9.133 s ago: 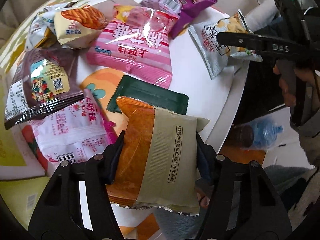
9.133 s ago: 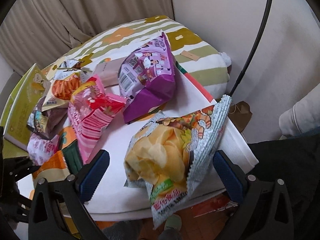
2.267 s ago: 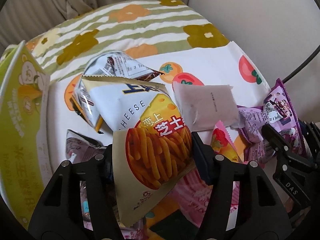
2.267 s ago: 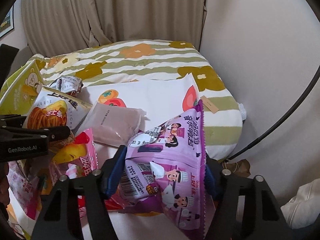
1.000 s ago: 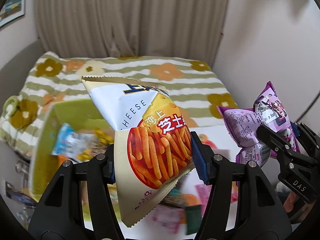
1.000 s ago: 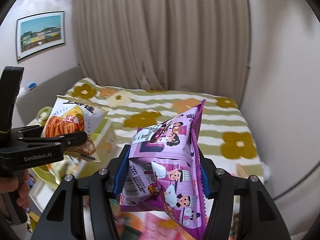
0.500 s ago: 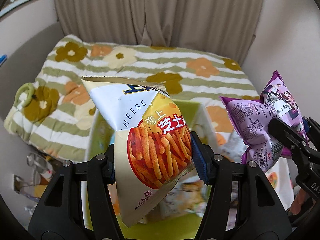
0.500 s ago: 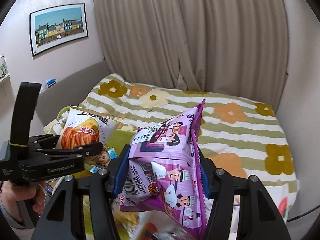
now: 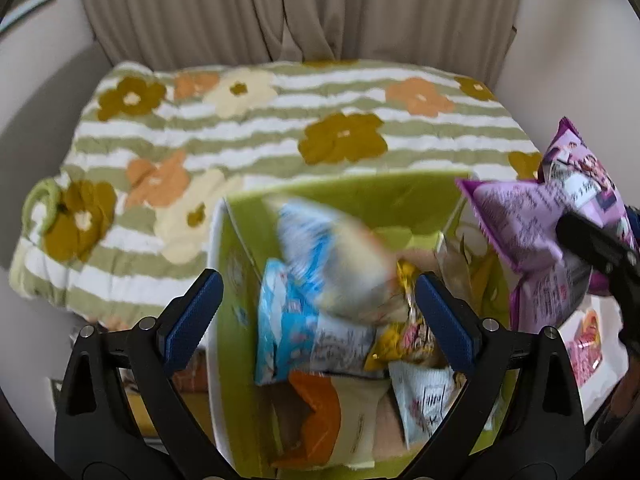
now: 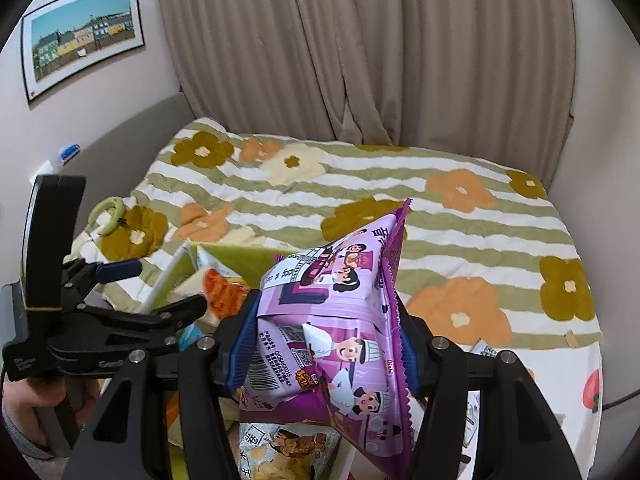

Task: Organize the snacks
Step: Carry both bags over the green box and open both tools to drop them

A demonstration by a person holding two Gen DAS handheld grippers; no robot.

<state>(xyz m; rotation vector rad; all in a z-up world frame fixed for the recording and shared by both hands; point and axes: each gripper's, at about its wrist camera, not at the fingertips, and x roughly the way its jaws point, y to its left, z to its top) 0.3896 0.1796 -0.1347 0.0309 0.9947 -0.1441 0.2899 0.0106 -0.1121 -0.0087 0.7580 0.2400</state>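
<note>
The left hand-held gripper (image 9: 316, 316) has its blue-padded jaws wide apart, empty, above the lime-green cardboard box (image 9: 352, 200). A blurred crinkly snack bag (image 9: 336, 264) lies on glossy packets heaped inside the box: light blue, yellow, orange. The right hand-held gripper (image 10: 324, 356) is clamped on a puffy purple foil snack bag (image 10: 340, 320) with zigzag edges, beside the box over the quilted floral bedcover (image 10: 480, 224).

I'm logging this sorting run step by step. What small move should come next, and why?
Probably carry the purple snack bag, clamped in the right gripper, leftward over the green box and release it. The left gripper hangs open above the box, and the purple bag sits beside its rim.
</note>
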